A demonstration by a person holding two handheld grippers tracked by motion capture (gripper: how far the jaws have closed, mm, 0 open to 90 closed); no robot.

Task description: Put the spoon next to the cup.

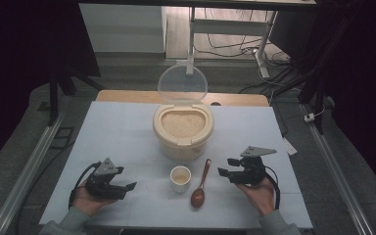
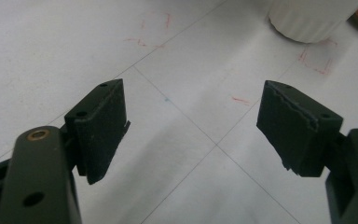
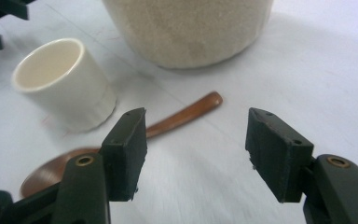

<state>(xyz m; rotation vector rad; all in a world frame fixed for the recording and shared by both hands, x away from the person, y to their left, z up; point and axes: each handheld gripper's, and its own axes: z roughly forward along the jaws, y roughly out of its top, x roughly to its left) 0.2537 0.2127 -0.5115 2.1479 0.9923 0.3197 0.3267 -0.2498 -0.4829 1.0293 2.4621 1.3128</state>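
Both grippers sit low over the counter, nothing held. Left gripper at near left, jaws spread wide, bare counter between them in its own view; cup base at the top right of that view. Right gripper at near right, jaws also wide, pointing toward the middle. Wooden spoon lies flat on the counter between the cup and the right gripper, bowl end nearest the person, handle running toward the rice tub. In the right gripper view the spoon handle passes behind the left jaw, not touching either pad. Cup stands upright just left of the spoon. Tub behind both, clear lid tipped up and open.
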